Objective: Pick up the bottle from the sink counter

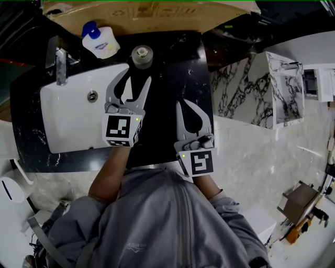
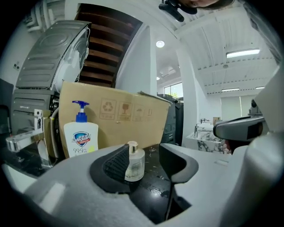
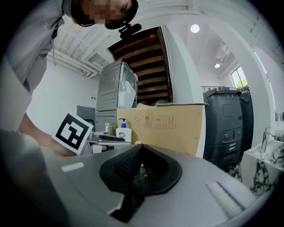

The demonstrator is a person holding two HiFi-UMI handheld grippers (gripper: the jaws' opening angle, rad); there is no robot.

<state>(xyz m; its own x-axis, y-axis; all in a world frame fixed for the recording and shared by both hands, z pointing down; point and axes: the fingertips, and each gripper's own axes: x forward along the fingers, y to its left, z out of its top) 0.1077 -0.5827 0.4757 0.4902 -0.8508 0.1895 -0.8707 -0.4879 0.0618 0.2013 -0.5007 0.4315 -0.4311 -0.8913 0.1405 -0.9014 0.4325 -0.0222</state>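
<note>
A small clear glass bottle [image 1: 142, 56] with a round metal cap stands upright on the black counter [image 1: 178, 63], just right of the white sink [image 1: 68, 125]. My left gripper [image 1: 135, 78] is open, its tips a little short of the bottle and pointing at it. In the left gripper view the bottle [image 2: 134, 162] shows in the gap beyond the gripper [image 2: 144, 167], close to the left pad; nothing presses on it. My right gripper [image 1: 183, 103] hangs over the counter's right part, behind and to the right of the left one. In its own view the right gripper [image 3: 141, 170] is shut and empty.
A white pump soap bottle [image 1: 99, 43] stands behind the sink, left of the glass bottle. A chrome faucet [image 1: 60, 65] rises at the sink's back left. A cardboard box [image 1: 146, 13] lines the counter's far edge. A marble-patterned cabinet [image 1: 272, 89] stands to the right.
</note>
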